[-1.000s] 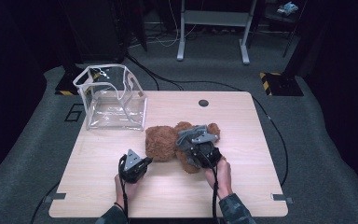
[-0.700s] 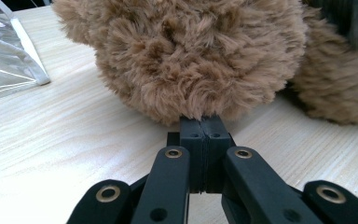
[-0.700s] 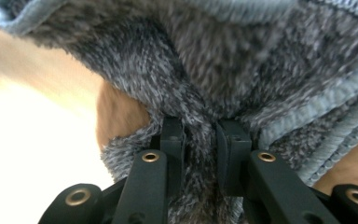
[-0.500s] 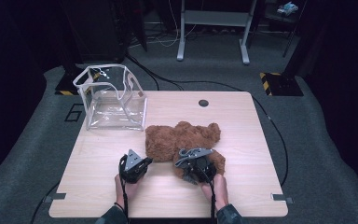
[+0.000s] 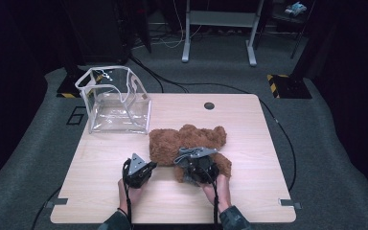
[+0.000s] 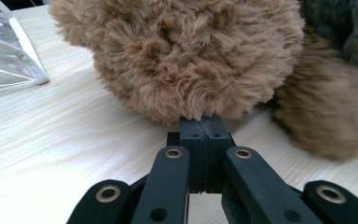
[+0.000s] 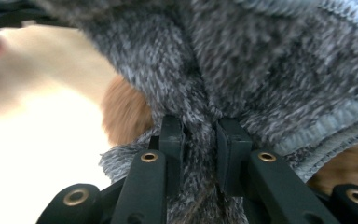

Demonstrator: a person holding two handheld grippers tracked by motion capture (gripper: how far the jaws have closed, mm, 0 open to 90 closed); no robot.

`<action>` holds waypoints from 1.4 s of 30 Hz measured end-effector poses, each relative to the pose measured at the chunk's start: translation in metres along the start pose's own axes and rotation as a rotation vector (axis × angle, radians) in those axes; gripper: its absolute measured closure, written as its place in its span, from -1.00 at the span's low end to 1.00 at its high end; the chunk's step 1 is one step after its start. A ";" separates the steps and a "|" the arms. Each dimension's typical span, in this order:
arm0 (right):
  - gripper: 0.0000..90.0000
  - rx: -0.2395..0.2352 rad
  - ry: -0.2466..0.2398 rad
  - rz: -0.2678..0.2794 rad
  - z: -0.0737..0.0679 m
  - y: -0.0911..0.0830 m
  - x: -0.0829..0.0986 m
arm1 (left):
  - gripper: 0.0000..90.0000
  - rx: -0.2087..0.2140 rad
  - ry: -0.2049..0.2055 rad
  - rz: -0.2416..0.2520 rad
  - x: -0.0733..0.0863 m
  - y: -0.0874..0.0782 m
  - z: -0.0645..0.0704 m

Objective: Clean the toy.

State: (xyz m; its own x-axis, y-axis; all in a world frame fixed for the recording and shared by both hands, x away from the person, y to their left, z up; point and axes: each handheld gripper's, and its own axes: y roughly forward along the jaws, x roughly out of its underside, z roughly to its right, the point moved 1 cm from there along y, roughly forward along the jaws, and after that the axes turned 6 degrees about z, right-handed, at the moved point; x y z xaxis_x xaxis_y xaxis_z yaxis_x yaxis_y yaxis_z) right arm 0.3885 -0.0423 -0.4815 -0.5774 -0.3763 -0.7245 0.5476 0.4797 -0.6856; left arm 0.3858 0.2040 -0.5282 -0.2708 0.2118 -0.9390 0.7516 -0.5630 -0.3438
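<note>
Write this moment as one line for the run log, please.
right gripper: shut on grey knit garment | left gripper: shut, at teddy bear | clear bag: apart

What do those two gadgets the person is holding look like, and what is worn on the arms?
Both are black. The left gripper carries a grey three-cornered plate on top, and so does the right gripper. Up close, each has two black jaws on flat black link bars with brass-coloured rivets. A thin dark cable trails back from each along the forearm. The sleeves look dark, and a dark band circles the left wrist.
</note>
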 end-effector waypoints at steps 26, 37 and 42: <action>0.67 0.149 0.047 0.103 0.043 -0.064 -0.016 | 0.99 -0.014 -0.009 -0.004 0.000 0.002 -0.001; 0.67 0.156 0.166 0.021 0.077 -0.054 0.033 | 0.99 -0.008 -0.004 -0.016 -0.001 0.002 -0.001; 0.67 0.194 0.174 0.069 0.084 -0.081 0.035 | 0.99 -0.009 -0.004 -0.017 -0.001 0.001 -0.001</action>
State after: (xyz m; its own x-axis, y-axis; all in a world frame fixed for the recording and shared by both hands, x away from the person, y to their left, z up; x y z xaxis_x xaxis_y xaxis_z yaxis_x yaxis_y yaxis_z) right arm 0.3747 -0.1607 -0.4578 -0.6206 -0.1979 -0.7588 0.6858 0.3322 -0.6476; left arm 0.3875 0.2037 -0.5280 -0.2864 0.2181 -0.9329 0.7523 -0.5517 -0.3600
